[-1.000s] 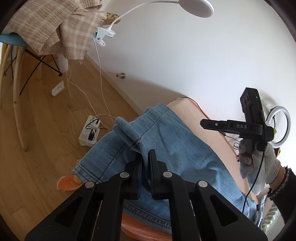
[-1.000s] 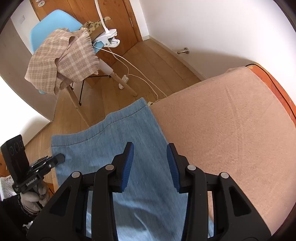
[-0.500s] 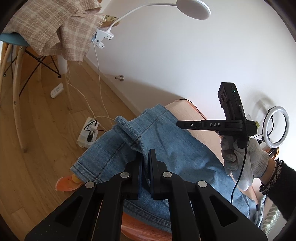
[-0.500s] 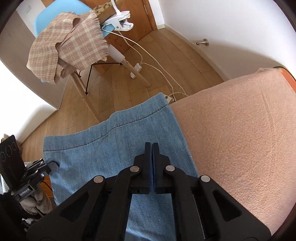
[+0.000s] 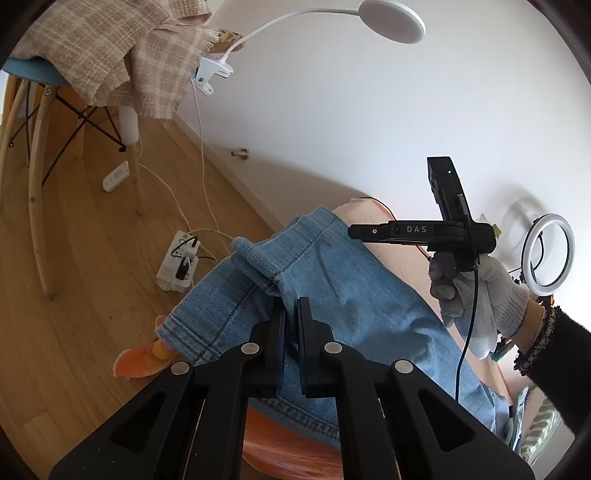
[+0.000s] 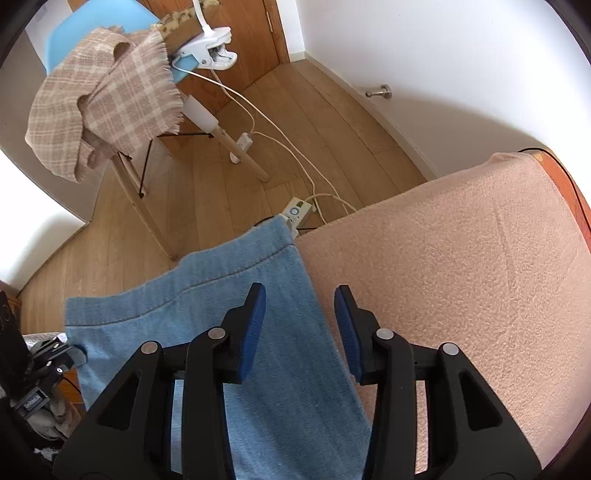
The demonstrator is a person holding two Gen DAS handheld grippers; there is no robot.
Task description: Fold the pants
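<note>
jeans (image 6: 258, 332) lie on the pink blanket (image 6: 461, 277), hem hanging past its edge. left gripper (image 5: 291, 317) pinches a fold of denim. right gripper (image 6: 299, 325) hovers over the far edge, jaws opening, gripping nothing. next, i'd guess: close on that edge.

We see the pants (image 6: 258, 369) lying on the towel-covered table (image 6: 461, 295), along its left edge, their hem hanging past the far edge. Beyond, on the floor (image 6: 314, 122), a power strip (image 6: 297, 214) sits just behind the hem. Farther back-left stands a chair (image 6: 92, 22) with a blanket (image 6: 110, 99) draped on it and a lamp clip (image 6: 207, 51) clamped at its right.
</note>
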